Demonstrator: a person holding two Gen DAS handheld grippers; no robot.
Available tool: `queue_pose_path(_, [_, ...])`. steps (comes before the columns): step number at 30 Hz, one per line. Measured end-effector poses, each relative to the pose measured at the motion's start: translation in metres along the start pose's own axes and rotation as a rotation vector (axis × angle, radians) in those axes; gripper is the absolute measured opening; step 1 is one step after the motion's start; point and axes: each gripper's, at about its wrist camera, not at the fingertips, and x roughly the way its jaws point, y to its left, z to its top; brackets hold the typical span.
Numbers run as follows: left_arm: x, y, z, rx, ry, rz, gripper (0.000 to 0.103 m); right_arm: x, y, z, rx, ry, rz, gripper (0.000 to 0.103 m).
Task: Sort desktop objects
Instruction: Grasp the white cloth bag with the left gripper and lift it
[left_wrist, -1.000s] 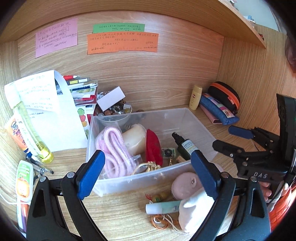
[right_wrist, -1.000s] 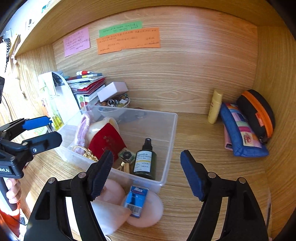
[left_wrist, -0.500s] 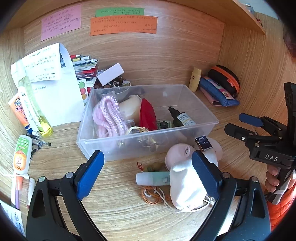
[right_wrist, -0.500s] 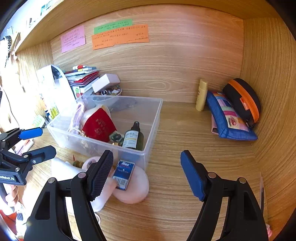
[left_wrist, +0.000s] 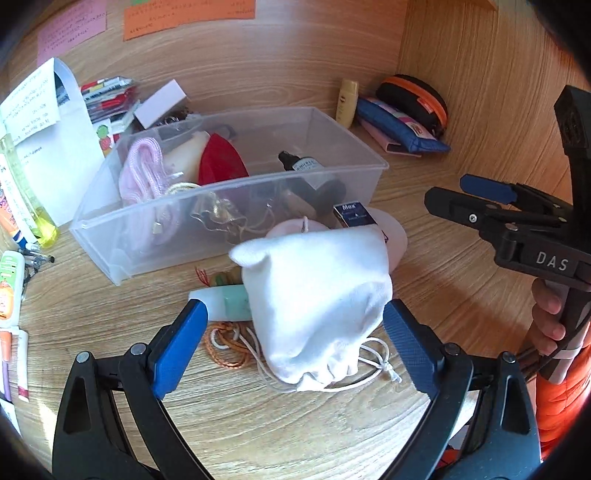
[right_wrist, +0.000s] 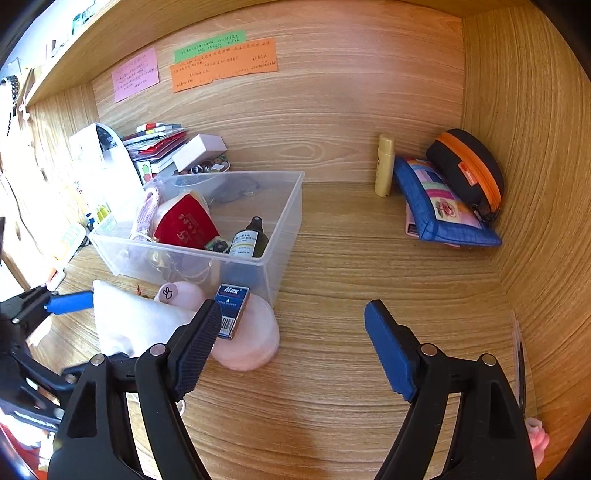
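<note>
A white drawstring pouch (left_wrist: 314, 295) lies on the desk in front of the clear plastic bin (left_wrist: 122, 236). My left gripper (left_wrist: 295, 306) is open, its blue pads on either side of the pouch without pressing it. Behind the pouch sit a blue Max box (left_wrist: 354, 216) and pink round pads (left_wrist: 397, 236). A mint tube (left_wrist: 225, 302) and an orange cord (left_wrist: 225, 343) lie at the pouch's left. My right gripper (right_wrist: 293, 314) hovers over bare desk, jaws opening, nothing between them. Its left finger is near the Max box (right_wrist: 231, 308) and the pink pads (right_wrist: 251, 343).
The bin (right_wrist: 284, 221) holds a pink rope, a red pouch (right_wrist: 184, 225) and a dark dropper bottle (right_wrist: 249, 240). A blue pencil case (right_wrist: 439, 206), a black-and-orange case (right_wrist: 465, 166) and a yellow tube (right_wrist: 384, 166) fill the right corner. Papers and tubes (left_wrist: 11, 280) crowd the left.
My left gripper has dropped and moved in on the white pouch, which now lies between its fingers. In the right wrist view the bin has slid farther away and the jaws stand slightly wider.
</note>
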Motion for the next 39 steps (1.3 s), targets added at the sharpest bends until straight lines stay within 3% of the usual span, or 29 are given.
queue_pose_path(4, [0.021,-0.007,0.003,-0.027,0.073,-0.044,0.097,0.004,-0.002,-0.002,0.007,0.014,-0.001,0.077])
queue_pose_path(10, [0.043,-0.013,0.003,-0.039,0.13,-0.036,0.097,0.008,-0.003,-0.002,0.011,0.029,0.008,0.077])
queue_pose_path(13, [0.043,-0.013,0.001,-0.033,0.098,-0.003,0.097,0.011,-0.001,-0.003,0.005,0.034,0.012,0.077])
queue_pose_path(21, [0.025,0.002,-0.006,-0.047,0.025,-0.017,0.062,0.024,0.01,-0.001,-0.017,0.058,0.028,0.077])
queue_pose_path(29, [0.006,0.019,-0.013,-0.059,-0.019,-0.034,0.049,0.035,0.03,0.002,-0.075,0.07,0.039,0.077])
queue_pose_path(39, [-0.016,0.046,-0.006,-0.124,-0.097,-0.024,0.048,0.054,0.05,0.0,-0.125,0.128,0.049,0.042])
